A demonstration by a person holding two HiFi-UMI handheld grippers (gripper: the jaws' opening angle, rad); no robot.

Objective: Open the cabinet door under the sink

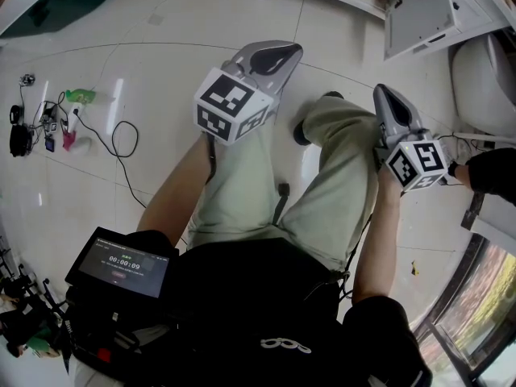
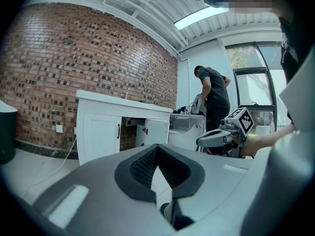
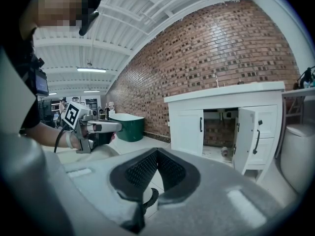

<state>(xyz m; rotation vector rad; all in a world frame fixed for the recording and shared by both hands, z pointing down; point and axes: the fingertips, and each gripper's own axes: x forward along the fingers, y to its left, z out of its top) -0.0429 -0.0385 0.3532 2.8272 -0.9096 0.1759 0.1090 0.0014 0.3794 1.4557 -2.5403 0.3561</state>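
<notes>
The white sink cabinet (image 3: 224, 122) stands against the brick wall. Its left door (image 3: 189, 127) is closed, with a black handle. Its right door (image 3: 245, 136) hangs swung outward, and pipes show in the gap behind it. The left gripper view shows the same cabinet (image 2: 98, 132) with that door (image 2: 153, 131) ajar. In the head view the open door (image 1: 421, 13) lies at the top right. My left gripper (image 1: 282, 51) and right gripper (image 1: 385, 95) hover over the person's thighs, well short of the cabinet. Both are shut and hold nothing.
A dark green tub (image 3: 127, 126) sits left of the cabinet. A white toilet (image 1: 484, 79) is to its right. Cables and small items (image 1: 48, 123) lie on the tiled floor at left. A person in black (image 2: 214, 102) stands at a table behind.
</notes>
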